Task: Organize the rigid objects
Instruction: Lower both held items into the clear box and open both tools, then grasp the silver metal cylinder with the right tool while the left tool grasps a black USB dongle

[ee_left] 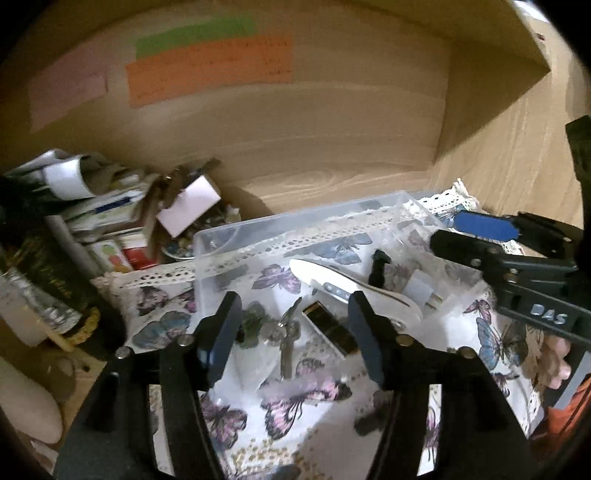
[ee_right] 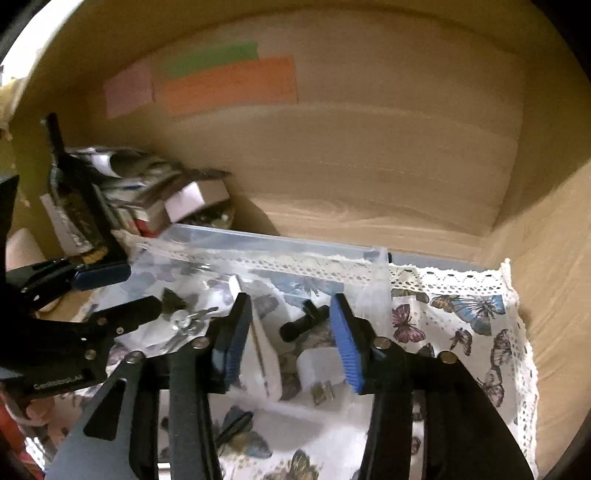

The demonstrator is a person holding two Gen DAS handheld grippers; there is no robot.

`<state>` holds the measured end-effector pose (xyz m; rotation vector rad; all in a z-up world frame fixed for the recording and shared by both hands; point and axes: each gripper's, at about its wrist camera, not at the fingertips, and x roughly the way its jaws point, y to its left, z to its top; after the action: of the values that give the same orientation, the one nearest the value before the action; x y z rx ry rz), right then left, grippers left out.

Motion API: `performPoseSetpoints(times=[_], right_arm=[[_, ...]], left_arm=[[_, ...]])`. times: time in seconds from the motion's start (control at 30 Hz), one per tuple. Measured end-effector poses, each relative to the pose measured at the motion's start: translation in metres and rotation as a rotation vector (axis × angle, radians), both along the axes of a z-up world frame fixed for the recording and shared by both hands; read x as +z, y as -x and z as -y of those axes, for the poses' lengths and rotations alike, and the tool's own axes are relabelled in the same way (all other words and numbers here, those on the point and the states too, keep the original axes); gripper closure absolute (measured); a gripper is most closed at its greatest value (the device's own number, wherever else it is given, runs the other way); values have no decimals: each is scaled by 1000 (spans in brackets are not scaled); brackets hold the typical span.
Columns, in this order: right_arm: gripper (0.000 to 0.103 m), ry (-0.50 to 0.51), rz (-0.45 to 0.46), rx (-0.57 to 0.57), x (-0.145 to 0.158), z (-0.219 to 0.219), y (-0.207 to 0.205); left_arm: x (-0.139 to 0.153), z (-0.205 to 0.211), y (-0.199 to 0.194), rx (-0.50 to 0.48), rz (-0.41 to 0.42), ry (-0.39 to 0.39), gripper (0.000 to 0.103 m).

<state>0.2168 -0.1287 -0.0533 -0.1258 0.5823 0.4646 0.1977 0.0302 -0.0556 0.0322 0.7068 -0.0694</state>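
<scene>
Both grippers stood over a clear plastic bin [ee_left: 221, 236] that sat on a butterfly-print cloth [ee_left: 495, 339] with a lace edge, inside a wooden alcove. The left gripper [ee_left: 293, 332] had its jaws spread wide and held nothing; between its black pads, in the left wrist view, lay a set of keys [ee_left: 284, 332] and a dark rectangular case with gold ends [ee_left: 330, 328], both inside the bin. Just left of the keys sat a small dark green object [ee_left: 253, 321] that could not be identified. Farther back in the bin rested a long white device with a metal clip [ee_left: 343, 286], a small black plastic part [ee_left: 378, 267] and a white plug adapter [ee_left: 421, 291] with its metal prongs showing. The right gripper [ee_right: 291, 341] was likewise spread wide and empty, its blue-padded fingers [ee_right: 347, 350] hanging over the right half of the bin, with the plug adapter [ee_right: 317, 373] and the black part [ee_right: 306, 319] visible between them and the white device [ee_right: 264, 362] beside the left pad. Neither gripper touched any item. On the alcove's back wall were stuck orange [ee_left: 210, 68], green [ee_left: 195, 35] and pink [ee_left: 70, 88] paper strips. Left of the bin a pile of boxes and papers [ee_left: 110, 210] crowded the corner
</scene>
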Motion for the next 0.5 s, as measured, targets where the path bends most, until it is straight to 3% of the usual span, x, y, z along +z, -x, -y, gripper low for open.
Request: performPoseSetpoints(times=[0.23,0.43,0.5], right_arm=[[33,-1,-6,23,-12,3,42],[19,-49,-155,28,-51,-7,60],[19,-35,-200,33,-68,-21,68]], left_arm=[[-9,-9,37,-3,-21,9,34],[-31,-21,71,28,-41,-26,33],[-37,-29,80,46,-51,-24,33]])
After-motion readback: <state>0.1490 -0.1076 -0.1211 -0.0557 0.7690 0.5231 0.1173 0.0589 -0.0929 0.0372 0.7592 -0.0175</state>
